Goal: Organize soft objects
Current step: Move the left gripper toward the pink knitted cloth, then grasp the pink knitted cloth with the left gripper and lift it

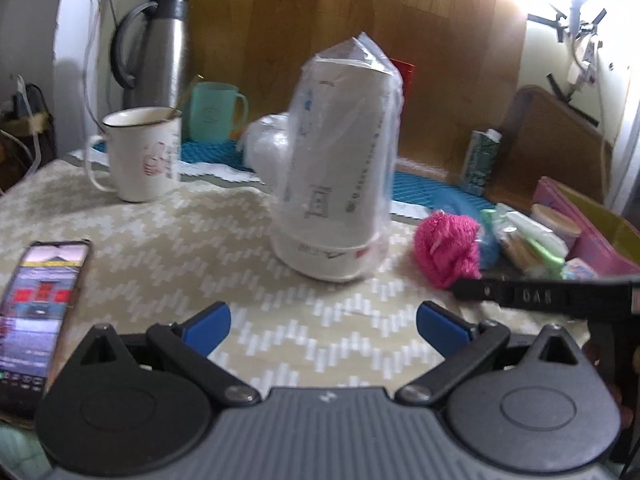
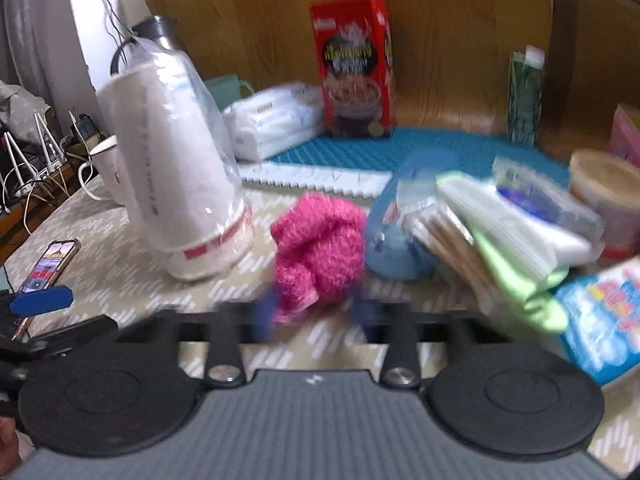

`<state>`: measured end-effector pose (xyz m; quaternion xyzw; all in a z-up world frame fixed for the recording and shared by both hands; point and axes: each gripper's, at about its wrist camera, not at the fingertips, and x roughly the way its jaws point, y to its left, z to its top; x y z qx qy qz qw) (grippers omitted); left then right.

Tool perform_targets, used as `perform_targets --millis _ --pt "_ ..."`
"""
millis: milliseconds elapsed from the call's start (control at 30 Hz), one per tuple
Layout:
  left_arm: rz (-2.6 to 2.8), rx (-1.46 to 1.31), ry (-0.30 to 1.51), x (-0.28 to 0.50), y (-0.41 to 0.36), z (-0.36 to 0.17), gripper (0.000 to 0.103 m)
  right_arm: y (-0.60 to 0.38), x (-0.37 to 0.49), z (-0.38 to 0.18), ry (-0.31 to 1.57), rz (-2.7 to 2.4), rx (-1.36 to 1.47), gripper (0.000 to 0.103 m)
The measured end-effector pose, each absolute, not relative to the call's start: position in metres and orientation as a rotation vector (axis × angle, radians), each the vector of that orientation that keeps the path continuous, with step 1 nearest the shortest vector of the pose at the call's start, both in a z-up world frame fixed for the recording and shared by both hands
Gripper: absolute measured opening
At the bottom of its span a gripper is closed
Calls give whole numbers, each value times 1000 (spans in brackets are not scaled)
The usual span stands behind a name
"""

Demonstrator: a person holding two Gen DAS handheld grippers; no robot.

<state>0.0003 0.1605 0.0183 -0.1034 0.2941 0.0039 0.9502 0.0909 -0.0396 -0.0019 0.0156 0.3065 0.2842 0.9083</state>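
Observation:
A pink knitted cloth (image 2: 320, 248) lies bunched on the patterned tablecloth (image 2: 120, 280), just right of a bagged stack of paper cups (image 2: 180, 176). My right gripper (image 2: 312, 308) is right at it, its blurred fingers (image 2: 264, 312) close on either side of the cloth's lower end. Blur hides whether the pads press on it. In the left wrist view the pink cloth (image 1: 446, 252) sits to the right, with a black finger of the right gripper (image 1: 520, 296) beside it. My left gripper (image 1: 322, 328) stands open over bare tablecloth, with nothing between its blue pads (image 1: 208, 328).
A blue soft bundle (image 2: 396, 252) and packs of green and white cloths (image 2: 520, 240) crowd the right side. A mug (image 1: 140, 152), a thermos (image 1: 156, 48) and a phone (image 1: 36, 320) are at the left. A red box (image 2: 356, 68) and a tissue pack (image 2: 276, 120) stand behind.

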Motion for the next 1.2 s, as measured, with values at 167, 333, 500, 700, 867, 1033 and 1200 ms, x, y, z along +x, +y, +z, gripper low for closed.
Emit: perform_targets --millis 167,333,500,700,867,1033,1200 --pt "-153 -284 633 13 147 18 101 -69 65 -5 638 598 26 4" --pt "-252 -239 627 34 115 27 103 -120 19 -10 606 574 7 4" --pt "-229 -179 631 75 87 34 103 -143 8 -11 599 563 52 9" --pt "-160 -116 642 108 71 22 89 -135 2 -16 582 595 71 30" --pt "-235 -209 694 104 85 10 60 -127 -2 -16 565 597 32 30" --pt "-433 -341 741 73 84 8 61 -132 -4 -10 500 591 9 33" --pt "-677 -359 804 58 56 5 62 -129 -7 -16 503 642 -33 53"
